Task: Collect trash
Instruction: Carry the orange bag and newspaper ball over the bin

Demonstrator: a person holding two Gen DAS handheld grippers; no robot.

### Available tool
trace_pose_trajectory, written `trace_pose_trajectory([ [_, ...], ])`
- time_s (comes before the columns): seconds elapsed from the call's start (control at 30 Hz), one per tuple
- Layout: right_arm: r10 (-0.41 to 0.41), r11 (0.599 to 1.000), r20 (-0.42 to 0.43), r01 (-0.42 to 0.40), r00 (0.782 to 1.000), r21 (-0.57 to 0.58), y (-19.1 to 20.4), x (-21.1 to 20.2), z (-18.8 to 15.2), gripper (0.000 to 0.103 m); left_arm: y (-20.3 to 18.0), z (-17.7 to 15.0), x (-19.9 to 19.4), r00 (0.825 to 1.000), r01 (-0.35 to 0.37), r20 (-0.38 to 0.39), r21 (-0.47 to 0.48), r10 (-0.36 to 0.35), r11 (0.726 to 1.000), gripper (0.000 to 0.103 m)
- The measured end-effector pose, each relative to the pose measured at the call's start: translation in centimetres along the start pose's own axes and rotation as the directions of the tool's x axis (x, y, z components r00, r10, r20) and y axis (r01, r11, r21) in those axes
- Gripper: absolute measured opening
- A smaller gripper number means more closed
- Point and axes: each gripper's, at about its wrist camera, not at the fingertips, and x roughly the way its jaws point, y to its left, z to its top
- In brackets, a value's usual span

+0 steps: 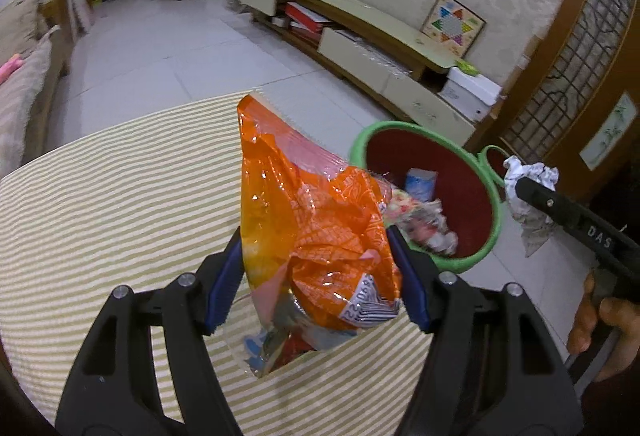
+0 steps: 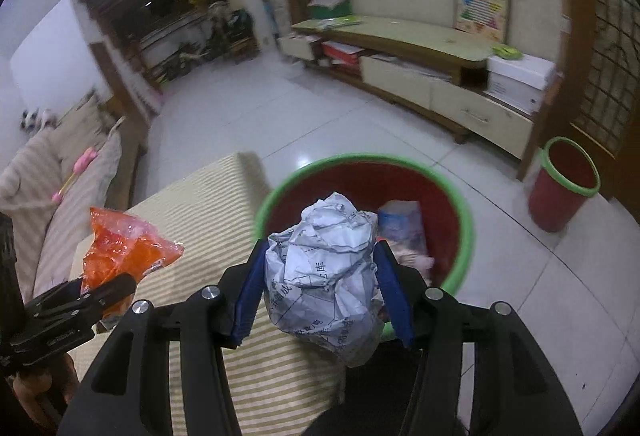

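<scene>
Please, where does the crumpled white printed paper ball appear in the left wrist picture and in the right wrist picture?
Left wrist view: crumpled white printed paper ball at the right edge, gripped by the right gripper.
Right wrist view: bottom centre, between the blue pads.
Shared landmark: the green-rimmed red waste bin beside the striped table.

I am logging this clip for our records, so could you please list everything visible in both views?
orange snack bag: one, orange, held in left gripper above the striped table
crumpled paper: one, white with print, held in right gripper over the near bin
near bin: one, red with green rim, beside the table, trash inside
far bin: one, red with green rim, by the door
striped table: one, cream and green
TV cabinet: one, cream, along the wall
Chinese checkers board: one, multicoloured, leaning on the wall
white box: one, floor
left gripper: black, blue jaws
right gripper: black, blue jaws
</scene>
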Motion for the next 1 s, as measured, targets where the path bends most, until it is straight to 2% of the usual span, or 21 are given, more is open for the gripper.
trace_pose_trajectory([
  [0.13, -0.005, 0.999, 0.025, 0.004, 1.0, 0.043, -1.7, -0.2, 0.8, 0.053, -2.4, 1.2, 1.7, 1.0, 0.021, -0.004, 0.039, -0.021, 0.999, 0.066],
  [0.33, -0.011, 0.999, 0.026, 0.01, 1.0, 0.039, -2.9, 0.3, 1.5, 0.053, -4.7, 2.3, 2.9, 0.999, 0.044, 0.003, 0.092, -0.044, 0.995, 0.066],
  [0.73, -0.049, 0.997, 0.015, 0.048, 0.999, 0.058, -4.9, 1.0, 1.5, 0.053, -7.3, 3.2, 5.5, 0.996, 0.089, -0.032, 0.131, -0.086, 0.987, 0.066],
  [1.0, -0.087, 0.993, 0.013, 0.085, 0.996, 0.086, -6.7, 0.4, 1.1, 0.053, -8.4, 3.9, 7.6, 0.992, 0.109, -0.069, 0.123, -0.101, 0.986, 0.066],
])
